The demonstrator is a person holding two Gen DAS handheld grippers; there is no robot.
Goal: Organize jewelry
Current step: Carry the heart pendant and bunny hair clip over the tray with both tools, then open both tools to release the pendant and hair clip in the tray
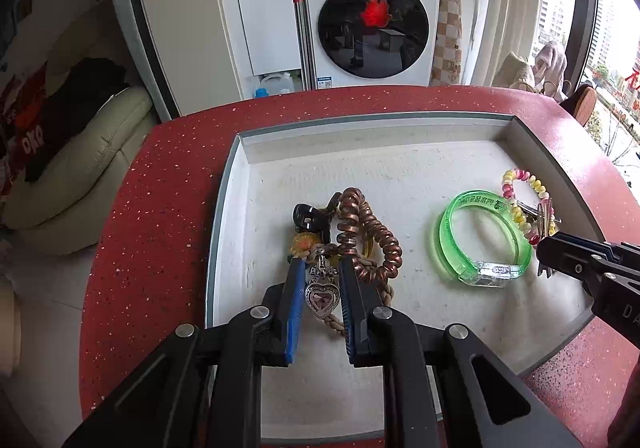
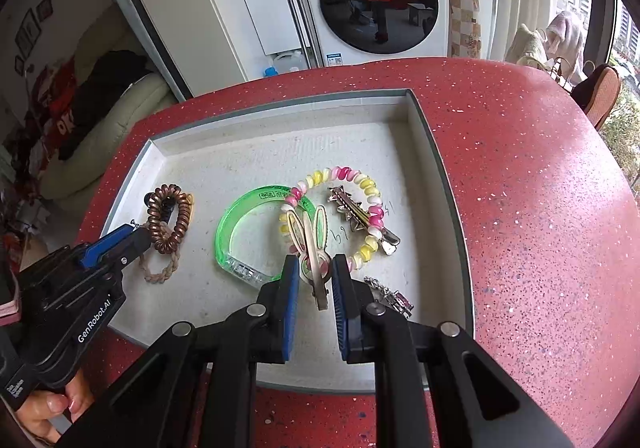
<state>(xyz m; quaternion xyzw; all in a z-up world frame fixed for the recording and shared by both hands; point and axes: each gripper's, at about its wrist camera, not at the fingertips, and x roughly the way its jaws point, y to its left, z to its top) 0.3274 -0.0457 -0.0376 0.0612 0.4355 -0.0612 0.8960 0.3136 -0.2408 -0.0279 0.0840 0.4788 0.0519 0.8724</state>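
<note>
My left gripper (image 1: 319,268) is shut on a silver heart pendant (image 1: 322,298) with a pink stone, which hangs between its blue pads low over the white tray (image 1: 400,168). Just beyond it lie a brown spiral hair tie (image 1: 370,236), a beige braided tie (image 1: 382,288) and a black clip (image 1: 306,216). My right gripper (image 2: 316,260) is shut on a beige rabbit-ear hair clip (image 2: 314,244), above a green bangle (image 2: 236,232) and a pink-and-yellow spiral tie (image 2: 370,204). In the right wrist view the left gripper (image 2: 136,238) sits beside the brown spiral hair tie (image 2: 170,220).
A silver star hair clip (image 2: 360,220) and a rhinestone clip (image 2: 394,298) lie in the tray's right part. The tray rests on a red speckled table (image 2: 520,188). A washing machine (image 1: 372,20) stands behind, and a person's hand (image 2: 44,408) holds the left tool.
</note>
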